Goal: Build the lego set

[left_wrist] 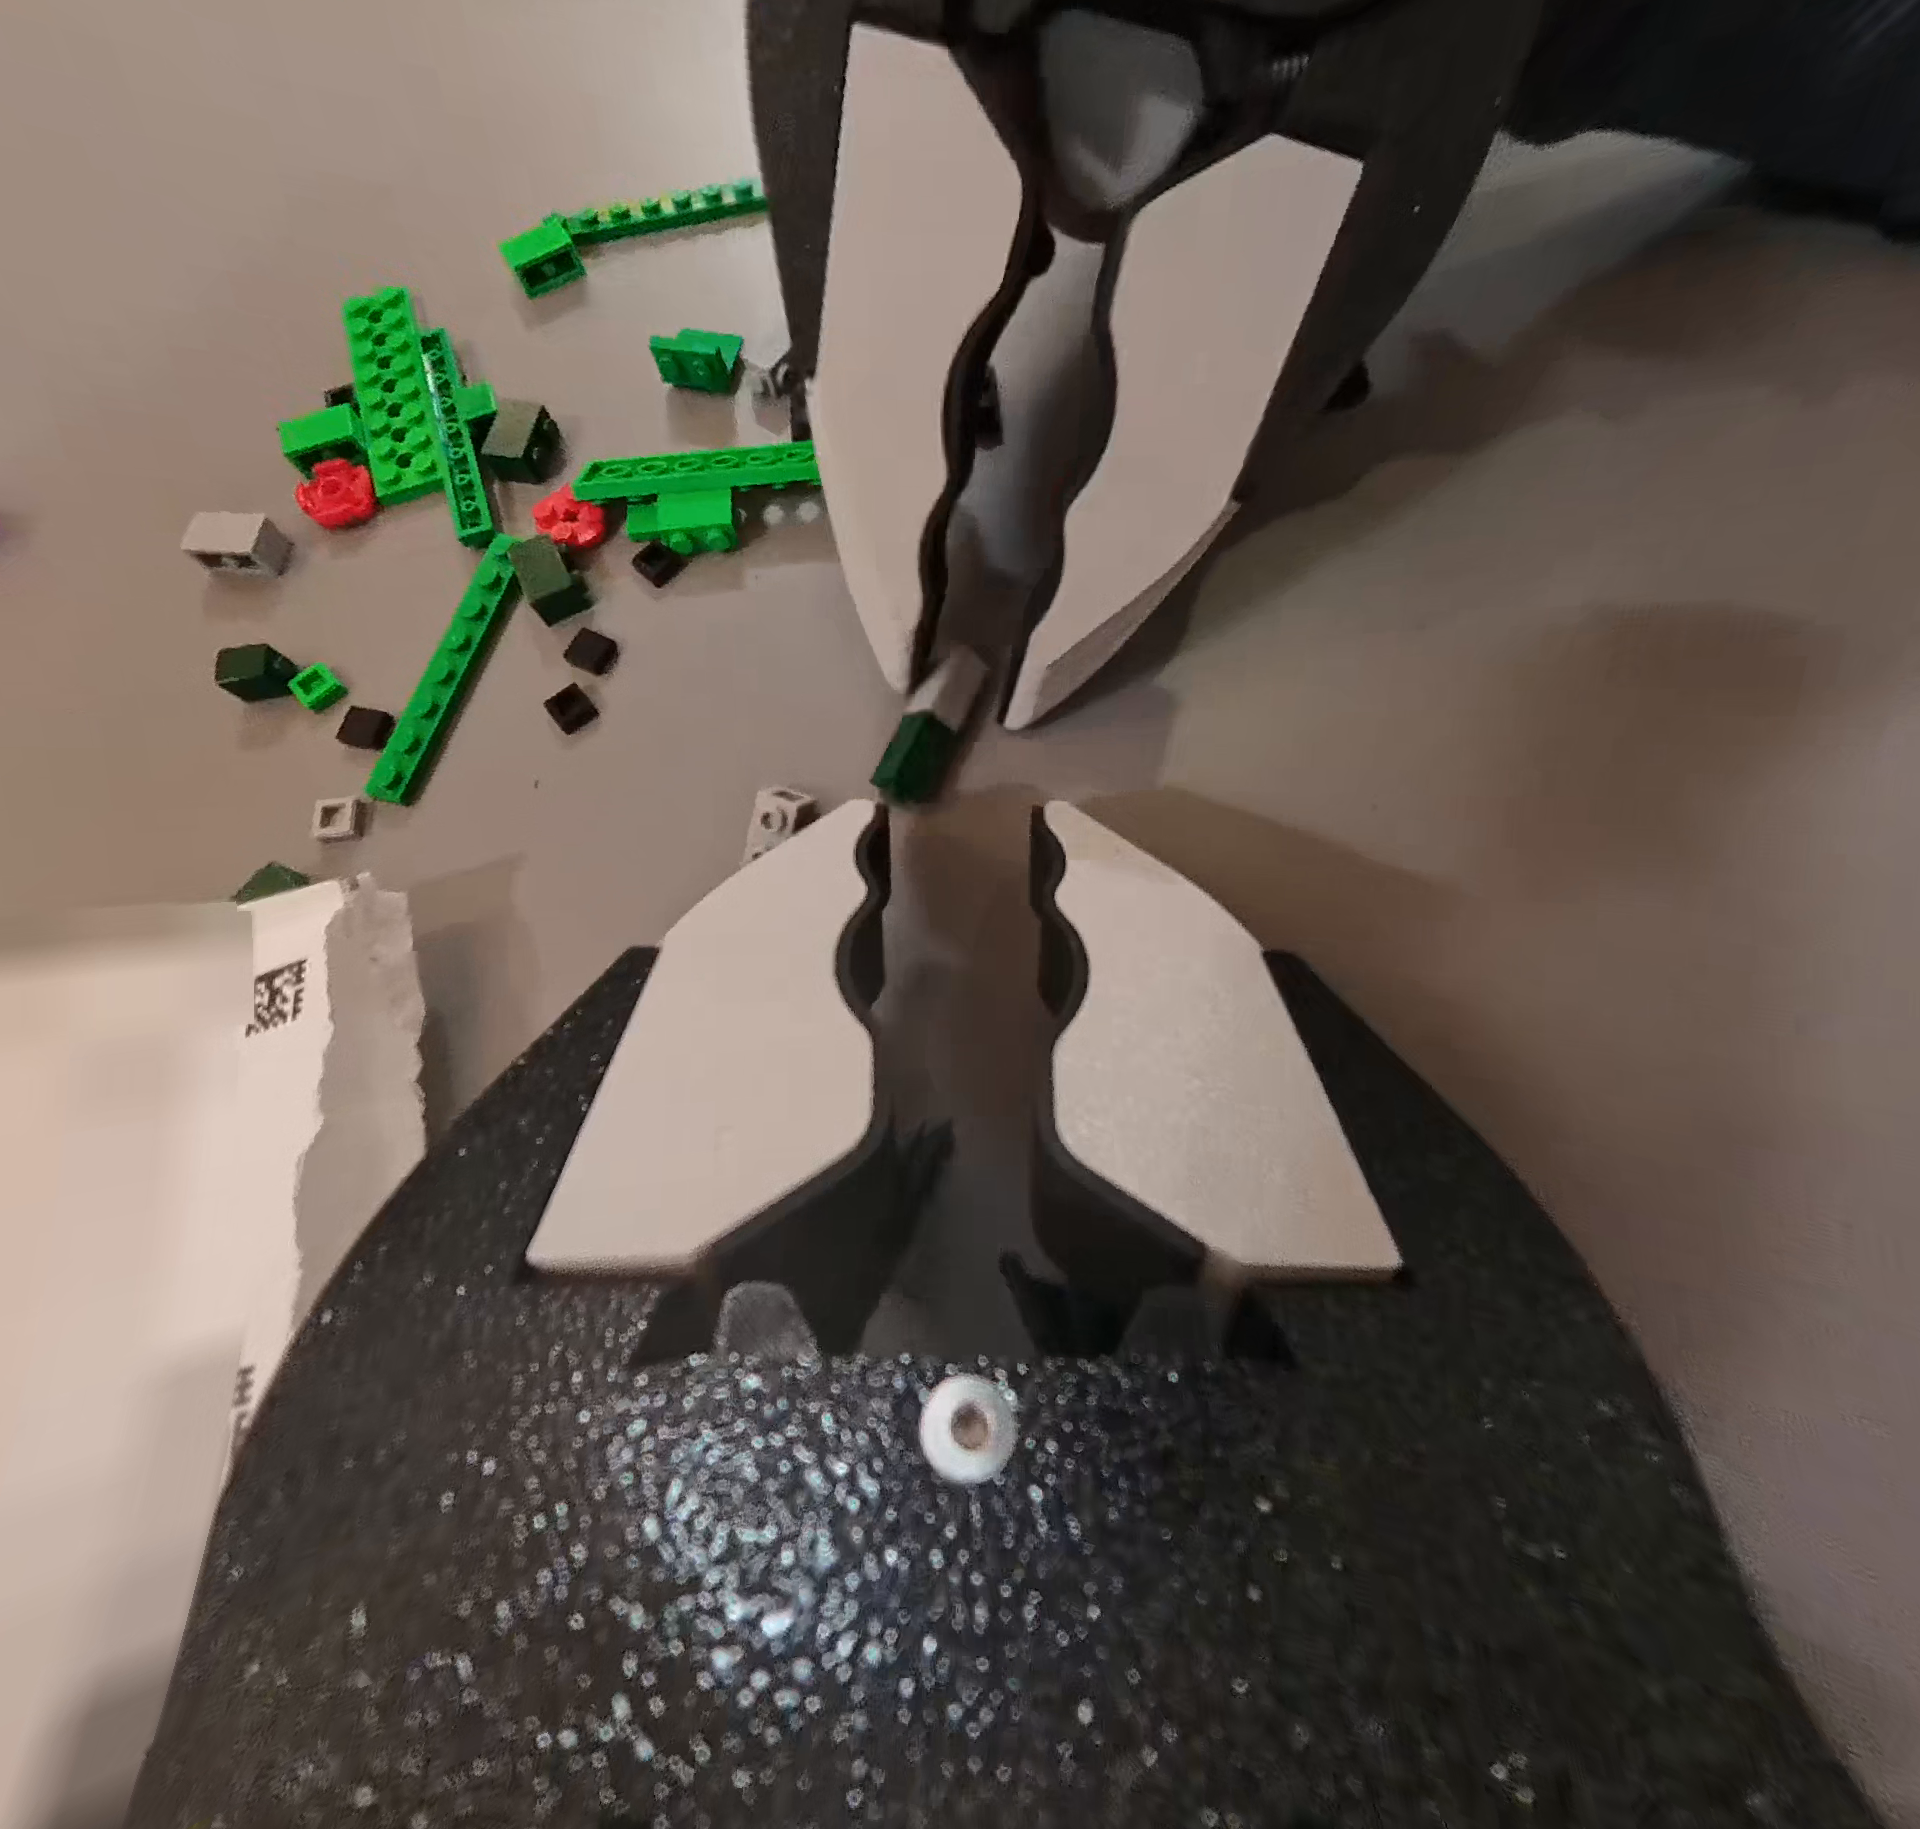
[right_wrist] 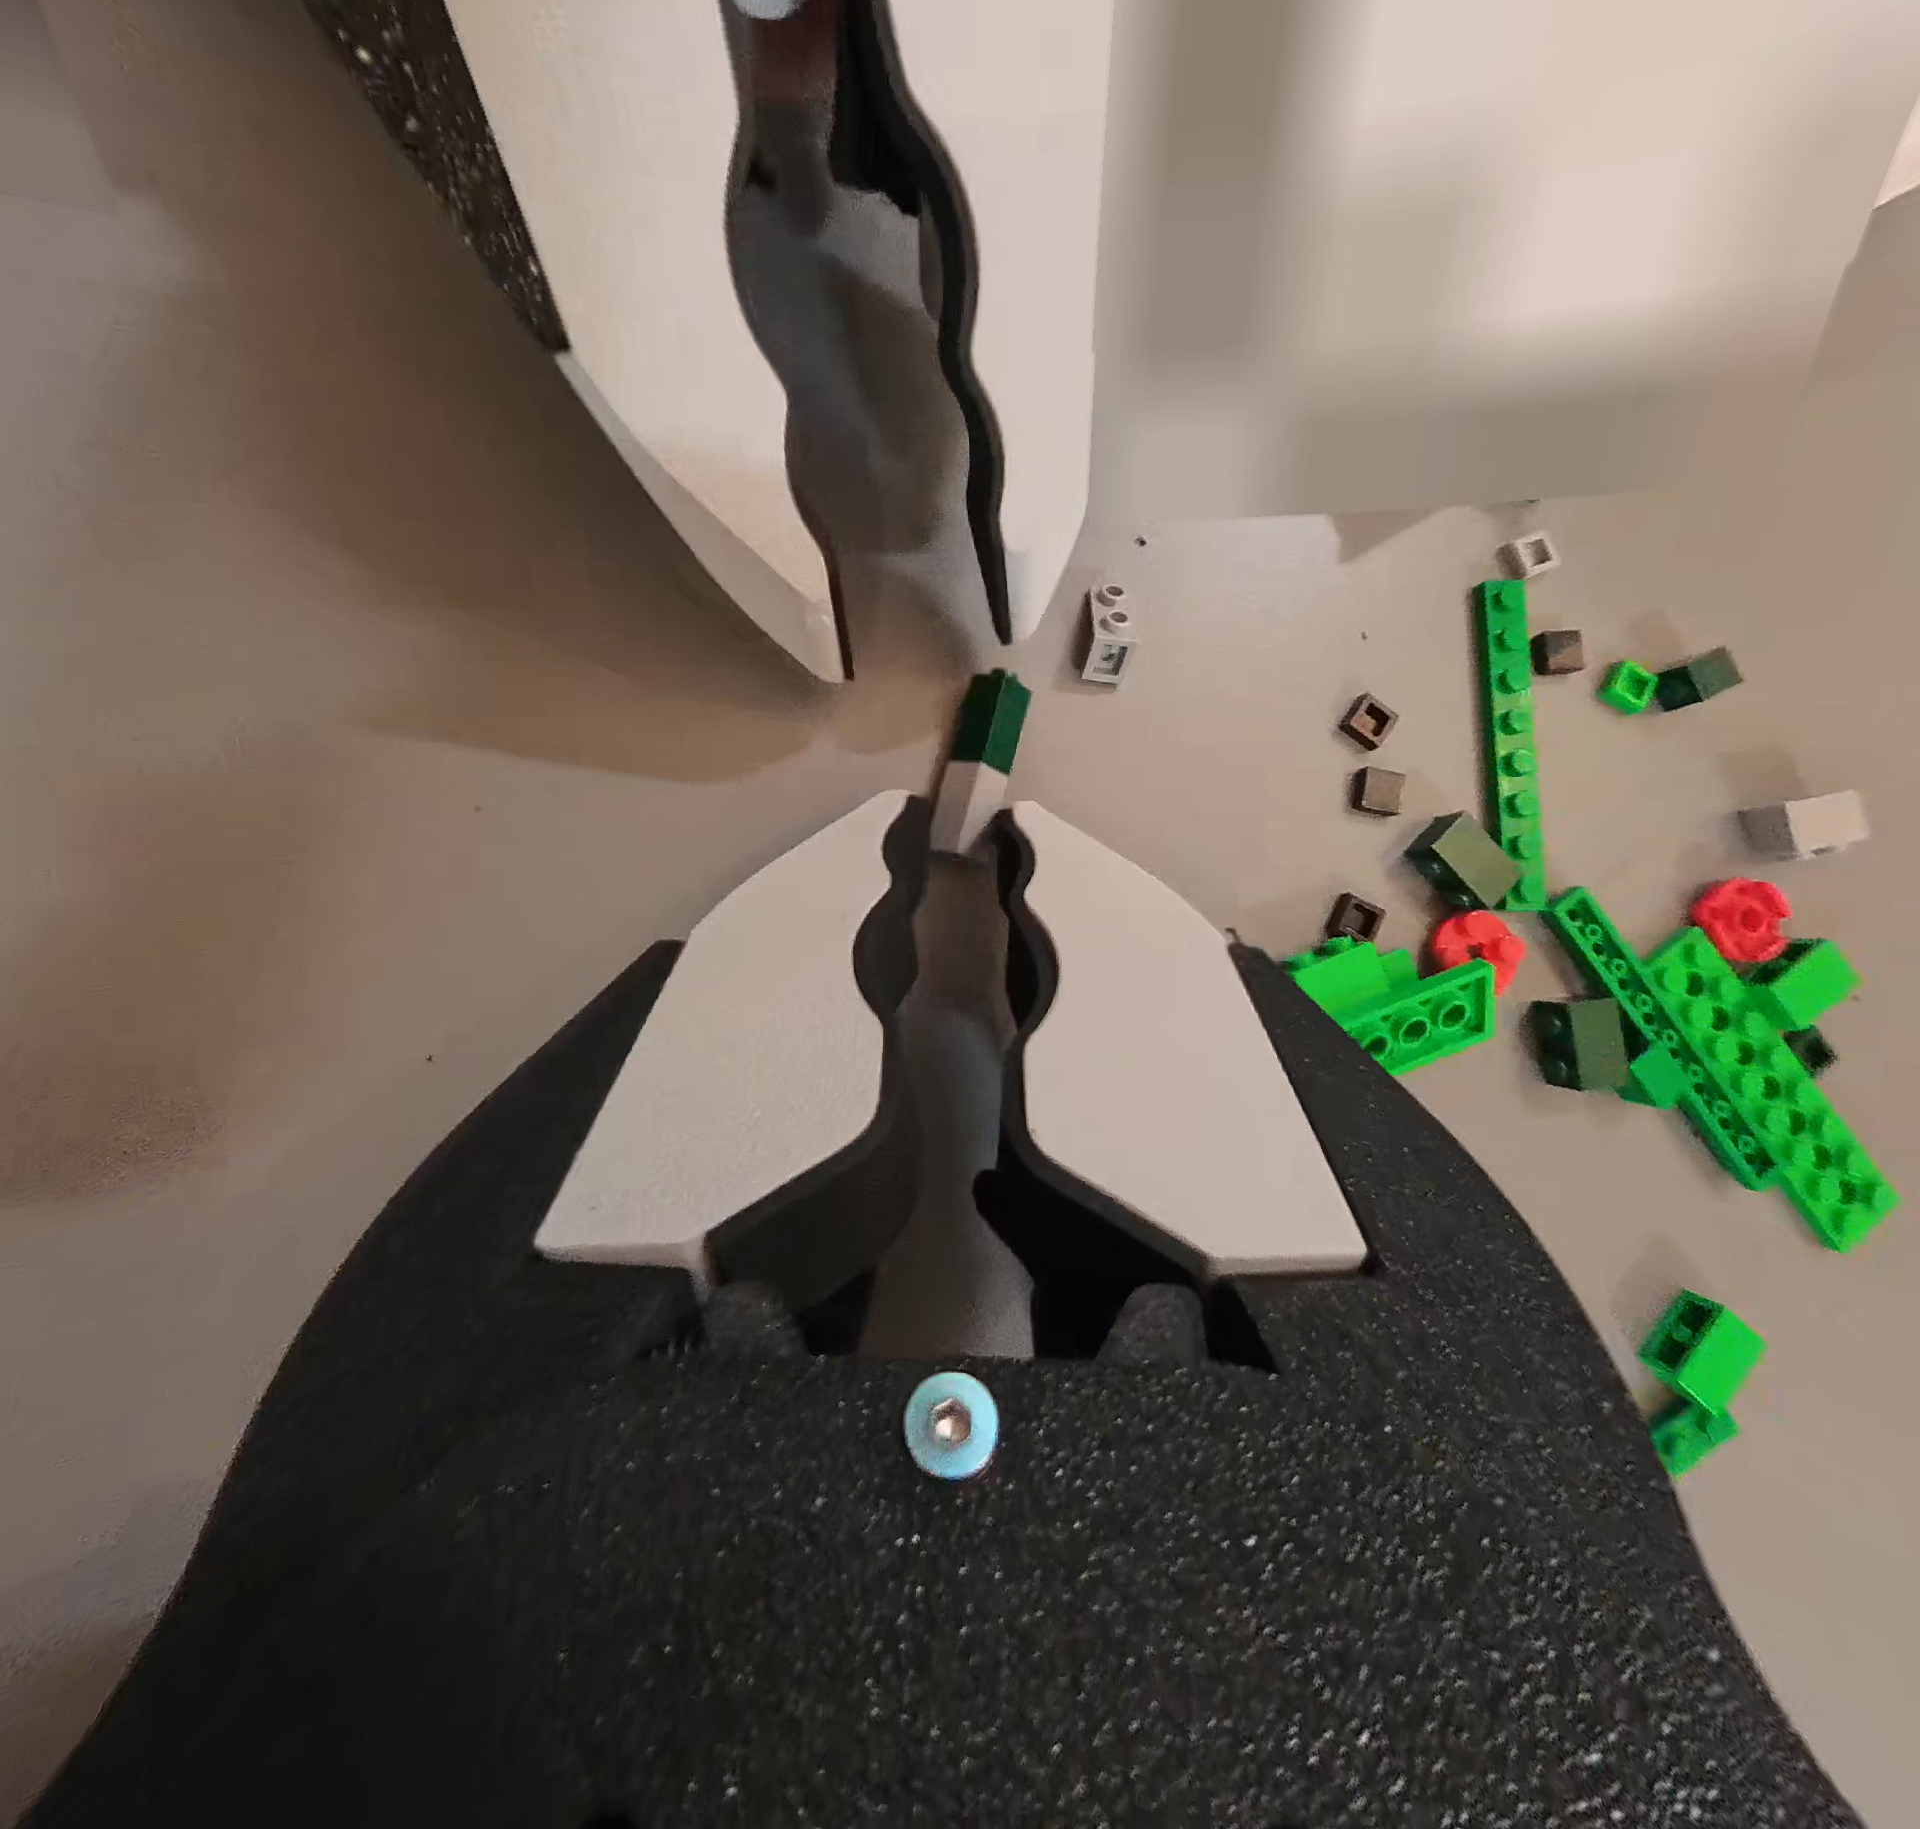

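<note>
Your right tongs [right_wrist: 961, 823] pinch grey end of small grey-and-dark-green brick stack [right_wrist: 982, 751]. Stack held above counter [right_wrist: 312, 844], long way pointing straight at your left tongs [left_wrist: 961, 813]. Left tongs apart, holding nothing, tips nearly touching green end.

Each gripper [left_wrist: 956, 813] [right_wrist: 961, 823] — speckled black body, pale grey wavy-edged fingers [left_wrist: 748, 1031], one silver screw [right_wrist: 949, 1431].

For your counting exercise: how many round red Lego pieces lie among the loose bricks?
2. One round red Lego piece lies beside the short green brick; the other touches the wide green studded plate. More could be hidden under the green pieces.
</note>
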Demonstrator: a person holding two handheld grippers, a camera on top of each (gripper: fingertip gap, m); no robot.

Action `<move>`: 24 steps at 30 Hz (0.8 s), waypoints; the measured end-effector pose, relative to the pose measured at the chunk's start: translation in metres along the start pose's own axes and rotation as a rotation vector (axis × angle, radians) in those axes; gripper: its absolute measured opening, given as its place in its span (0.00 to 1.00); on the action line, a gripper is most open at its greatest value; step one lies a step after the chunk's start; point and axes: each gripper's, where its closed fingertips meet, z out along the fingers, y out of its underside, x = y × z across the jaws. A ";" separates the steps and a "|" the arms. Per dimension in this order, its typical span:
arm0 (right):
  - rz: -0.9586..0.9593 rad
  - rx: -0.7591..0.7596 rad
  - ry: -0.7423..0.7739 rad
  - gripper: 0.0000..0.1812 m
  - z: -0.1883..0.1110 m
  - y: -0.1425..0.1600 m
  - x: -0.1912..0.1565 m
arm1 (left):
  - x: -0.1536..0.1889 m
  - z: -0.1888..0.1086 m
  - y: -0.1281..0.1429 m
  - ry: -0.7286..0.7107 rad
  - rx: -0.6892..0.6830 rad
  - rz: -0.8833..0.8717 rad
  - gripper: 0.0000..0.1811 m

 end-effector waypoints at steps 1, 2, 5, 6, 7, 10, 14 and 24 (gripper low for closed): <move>-0.005 -0.003 -0.001 0.06 0.001 -0.001 0.000 | 0.000 0.001 0.000 -0.009 0.000 0.012 0.14; -0.016 -0.005 0.006 0.06 0.001 -0.001 0.000 | -0.001 0.001 -0.001 -0.019 0.004 0.023 0.13; -0.071 0.012 0.042 0.06 0.000 -0.004 -0.002 | -0.004 0.000 -0.004 -0.069 0.014 0.075 0.13; -0.086 0.029 0.050 0.06 -0.001 -0.007 -0.003 | -0.005 -0.001 -0.006 -0.086 0.019 0.099 0.12; -0.106 0.047 0.061 0.06 -0.002 -0.010 -0.005 | -0.005 -0.001 -0.007 -0.097 0.024 0.117 0.12; -0.199 0.090 0.118 0.06 -0.008 -0.020 -0.009 | 0.000 -0.001 -0.007 -0.079 0.017 0.130 0.10; -0.314 0.089 0.180 0.06 -0.010 -0.025 -0.011 | 0.003 -0.001 -0.005 -0.057 0.016 0.142 0.07; -0.854 -0.098 0.371 0.06 -0.002 -0.022 -0.019 | 0.015 -0.001 0.009 0.000 -0.064 0.281 0.06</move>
